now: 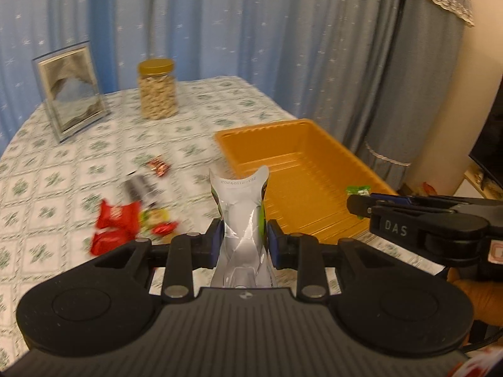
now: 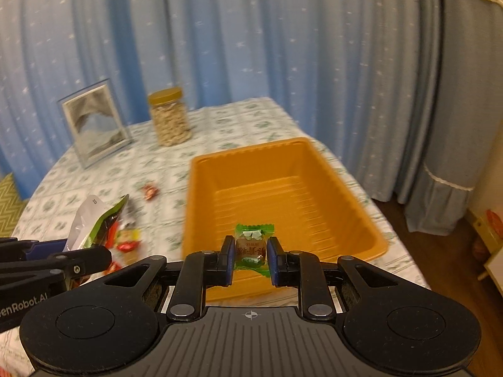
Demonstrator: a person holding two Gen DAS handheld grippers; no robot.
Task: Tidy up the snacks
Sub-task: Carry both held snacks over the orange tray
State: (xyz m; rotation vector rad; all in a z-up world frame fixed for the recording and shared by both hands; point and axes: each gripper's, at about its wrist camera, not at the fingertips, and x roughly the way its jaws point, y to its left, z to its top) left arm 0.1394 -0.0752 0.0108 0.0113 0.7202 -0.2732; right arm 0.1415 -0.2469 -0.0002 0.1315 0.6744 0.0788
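My left gripper (image 1: 243,235) is shut on a silver snack pouch (image 1: 240,207) with green edges, held upright above the table just left of the orange tray (image 1: 301,169). The pouch also shows in the right wrist view (image 2: 94,220). My right gripper (image 2: 250,253) is shut on a small green-wrapped candy (image 2: 251,245), held over the near end of the empty orange tray (image 2: 283,188). The right gripper also shows in the left wrist view (image 1: 356,202), with the candy (image 1: 357,190) at its tip. Several loose snacks (image 1: 125,216) in red and yellow wrappers lie on the tablecloth left of the tray.
A jar of nuts (image 1: 157,92) with a gold lid and a picture frame (image 1: 70,94) stand at the table's far side. A small red candy (image 1: 159,166) lies apart from the pile. Blue curtains hang behind. The table's right edge runs close beside the tray.
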